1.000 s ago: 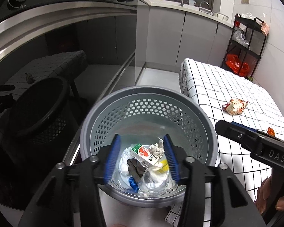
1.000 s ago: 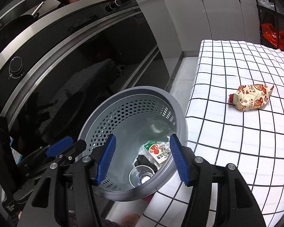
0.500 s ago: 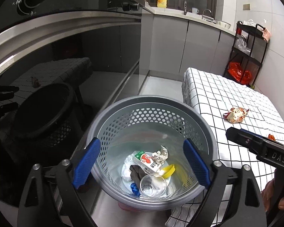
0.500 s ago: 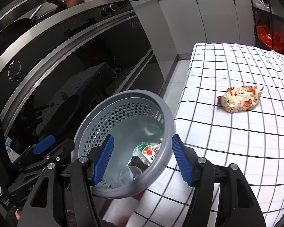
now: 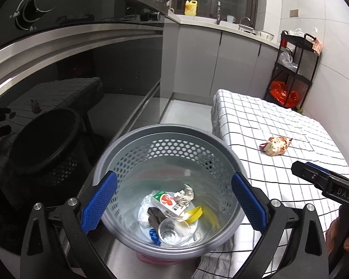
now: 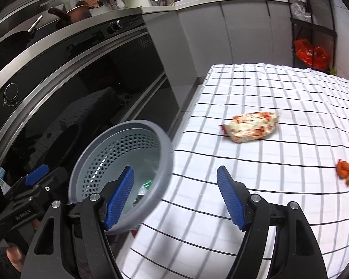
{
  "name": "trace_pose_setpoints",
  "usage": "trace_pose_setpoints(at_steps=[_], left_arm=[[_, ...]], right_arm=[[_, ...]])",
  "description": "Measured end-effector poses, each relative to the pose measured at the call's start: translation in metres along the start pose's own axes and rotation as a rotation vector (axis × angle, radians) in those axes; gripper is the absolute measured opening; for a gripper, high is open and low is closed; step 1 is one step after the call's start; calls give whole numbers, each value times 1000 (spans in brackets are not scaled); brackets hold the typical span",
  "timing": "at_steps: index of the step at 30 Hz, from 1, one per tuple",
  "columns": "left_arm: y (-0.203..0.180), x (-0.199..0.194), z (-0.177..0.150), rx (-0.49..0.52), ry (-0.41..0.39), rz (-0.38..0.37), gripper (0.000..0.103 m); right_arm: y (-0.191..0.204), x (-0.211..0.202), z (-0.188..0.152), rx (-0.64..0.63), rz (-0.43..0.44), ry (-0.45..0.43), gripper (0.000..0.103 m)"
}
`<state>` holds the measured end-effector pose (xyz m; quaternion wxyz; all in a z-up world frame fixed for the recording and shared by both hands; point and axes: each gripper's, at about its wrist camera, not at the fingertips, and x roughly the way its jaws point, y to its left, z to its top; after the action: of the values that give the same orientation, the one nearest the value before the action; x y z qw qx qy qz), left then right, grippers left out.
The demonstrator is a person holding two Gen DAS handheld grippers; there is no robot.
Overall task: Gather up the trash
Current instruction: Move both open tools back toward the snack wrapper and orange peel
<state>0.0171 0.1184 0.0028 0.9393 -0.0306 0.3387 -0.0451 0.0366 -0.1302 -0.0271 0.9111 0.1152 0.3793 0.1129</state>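
Note:
A grey perforated basket stands beside the checked table and holds a red-labelled carton, crumpled foil, a clear cup and a yellow lid. My left gripper hovers above the basket, its jaws opening wide with nothing between them. My right gripper hangs over the table's near corner, next to the basket rim; its jaws are opening and empty. A crumpled snack wrapper lies on the cloth ahead of it, and an orange scrap lies further right.
A black glass oven front runs along the left, close to the basket. The table wears a white checked cloth. A black rack with a red bag stands at the far end. A hand grips the right tool.
The left jaws have spread from narrow to wide above the basket. My right gripper has swung right, from over the basket to over the table, and its jaws have widened.

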Motion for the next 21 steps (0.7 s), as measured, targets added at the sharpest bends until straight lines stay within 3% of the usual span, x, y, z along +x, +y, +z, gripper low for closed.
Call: trace_pose_setpoints(at_steps=[12, 21], left_arm=[[-36, 8, -1, 35, 5, -60, 96], [-91, 19, -7, 123, 13, -102, 96]], right_arm=[[-69, -37, -10, 62, -135, -41, 74], [-134, -67, -25, 141, -238, -51, 74]])
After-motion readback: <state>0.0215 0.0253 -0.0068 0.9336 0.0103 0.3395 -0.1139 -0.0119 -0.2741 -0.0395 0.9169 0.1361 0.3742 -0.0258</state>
